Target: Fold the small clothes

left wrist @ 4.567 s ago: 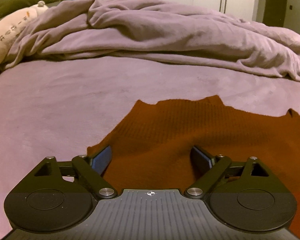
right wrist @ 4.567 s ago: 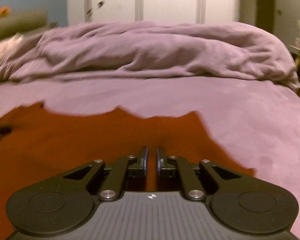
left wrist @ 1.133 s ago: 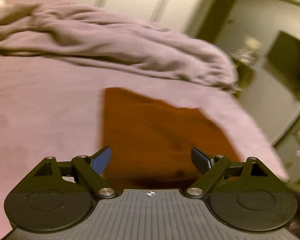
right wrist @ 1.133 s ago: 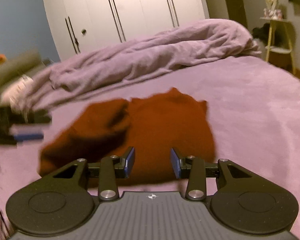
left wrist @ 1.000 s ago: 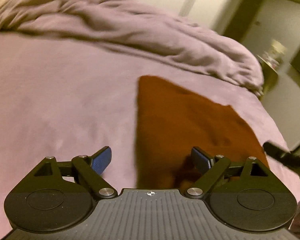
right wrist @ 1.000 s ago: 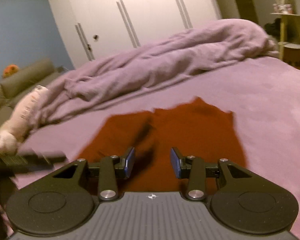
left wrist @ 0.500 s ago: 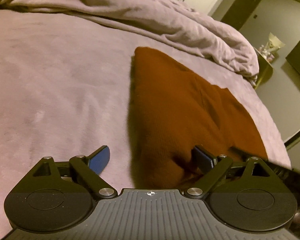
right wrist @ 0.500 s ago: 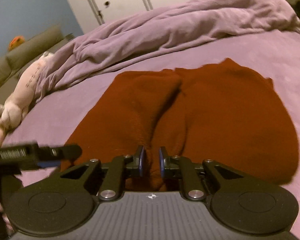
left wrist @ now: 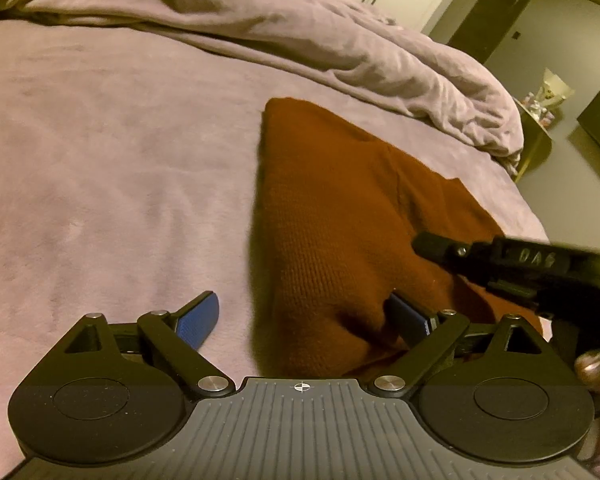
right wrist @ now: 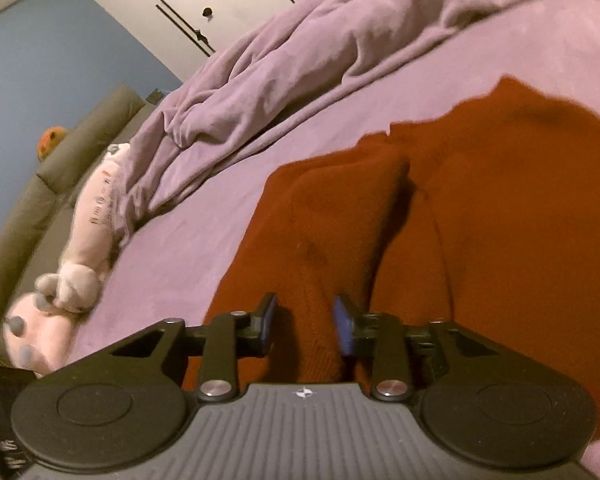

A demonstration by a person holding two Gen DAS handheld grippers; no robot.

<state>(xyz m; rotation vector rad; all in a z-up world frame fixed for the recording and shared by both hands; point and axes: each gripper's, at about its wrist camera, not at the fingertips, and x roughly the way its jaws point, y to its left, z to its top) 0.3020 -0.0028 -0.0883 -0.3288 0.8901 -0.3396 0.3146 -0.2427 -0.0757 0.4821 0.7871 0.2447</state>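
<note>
While the bed [left wrist: 100, 160] takes up most of both views, with a rumpled duvet [left wrist: 300, 28] heaped along its far side, the sweater [left wrist: 332, 220] lies on the bare sheet nearer the grippers. It is rust-coloured, and one side is already turned in over the middle, so a soft ridge runs down its length.

It is a loose knit, so I judge it light, limp and a little stretchy. It should drape and sag from any single hold, and it should cling to the plush sheet rather than slide. A pinch on a hem or corner, through all the layers, looks safer than a grab at the middle. Two holds set well apart would keep an edge straight.

The left gripper [left wrist: 304, 312] is spread wide at the near corner, one pad on the sheet and the other against the knit, holding nothing. The right gripper [right wrist: 305, 320] has just been closing and pinches the ridge of knit between its pads.
</note>
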